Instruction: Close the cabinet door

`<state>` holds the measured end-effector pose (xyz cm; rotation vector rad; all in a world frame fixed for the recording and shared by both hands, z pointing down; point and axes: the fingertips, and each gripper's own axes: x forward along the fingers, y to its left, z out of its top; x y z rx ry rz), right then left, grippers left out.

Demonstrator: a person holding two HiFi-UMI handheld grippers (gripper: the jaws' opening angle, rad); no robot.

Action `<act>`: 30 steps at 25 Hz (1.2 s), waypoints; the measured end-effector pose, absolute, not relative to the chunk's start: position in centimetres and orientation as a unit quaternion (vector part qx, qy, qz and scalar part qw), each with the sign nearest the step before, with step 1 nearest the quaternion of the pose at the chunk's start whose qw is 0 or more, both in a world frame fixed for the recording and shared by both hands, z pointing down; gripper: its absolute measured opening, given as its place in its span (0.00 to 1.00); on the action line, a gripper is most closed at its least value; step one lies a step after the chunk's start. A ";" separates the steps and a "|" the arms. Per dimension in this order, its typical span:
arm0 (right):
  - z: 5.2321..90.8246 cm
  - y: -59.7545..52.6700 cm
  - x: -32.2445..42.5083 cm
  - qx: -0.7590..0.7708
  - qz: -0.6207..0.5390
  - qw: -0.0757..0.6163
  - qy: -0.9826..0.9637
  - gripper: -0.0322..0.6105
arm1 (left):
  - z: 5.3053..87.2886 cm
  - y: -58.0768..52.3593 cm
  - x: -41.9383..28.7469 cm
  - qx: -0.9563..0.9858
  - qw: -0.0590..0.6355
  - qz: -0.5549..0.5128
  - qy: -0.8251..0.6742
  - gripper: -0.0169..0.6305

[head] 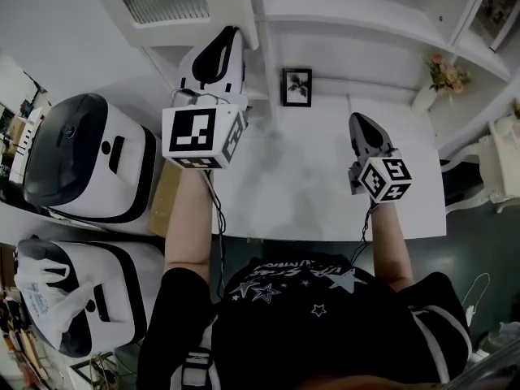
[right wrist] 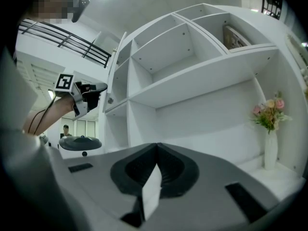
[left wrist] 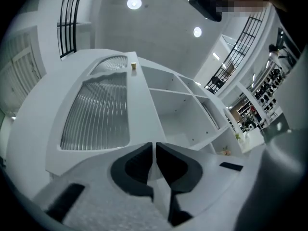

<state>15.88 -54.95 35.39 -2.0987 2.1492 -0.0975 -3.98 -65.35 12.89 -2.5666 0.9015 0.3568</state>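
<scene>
The left gripper (left wrist: 154, 147), raised above the desk (head: 309, 185), has its jaws clenched together with nothing between them. Its tip sits just beside the free edge of the cabinet door (left wrist: 96, 112), and whether it touches cannot be told. The right gripper (right wrist: 155, 150) hangs over the desk's right side, likewise clenched and empty. The door, with its ribbed glass panel, stands swung open to the left of the white shelves (right wrist: 202, 76). At the desk's back a framed picture (head: 296, 86) stands against the wall. A vase of flowers (head: 439, 80) is off to the right.
</scene>
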 end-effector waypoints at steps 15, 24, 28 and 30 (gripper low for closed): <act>36.0 -54.6 19.5 -0.713 -0.038 0.064 0.698 0.06 | 12.7 -71.5 0.2 -0.914 0.177 0.084 0.355 0.05; 36.2 -54.2 21.8 -0.709 -0.041 0.066 0.701 0.06 | 12.7 -71.7 0.4 -0.903 0.174 0.103 0.379 0.04; 36.0 -54.2 21.5 -0.689 -0.041 0.064 0.720 0.06 | 12.8 -71.7 0.4 -0.891 0.180 0.104 0.404 0.05; 35.9 -54.1 21.6 -0.678 -0.040 0.062 0.731 0.06 | 12.9 -71.8 0.5 -0.890 0.175 0.102 0.408 0.05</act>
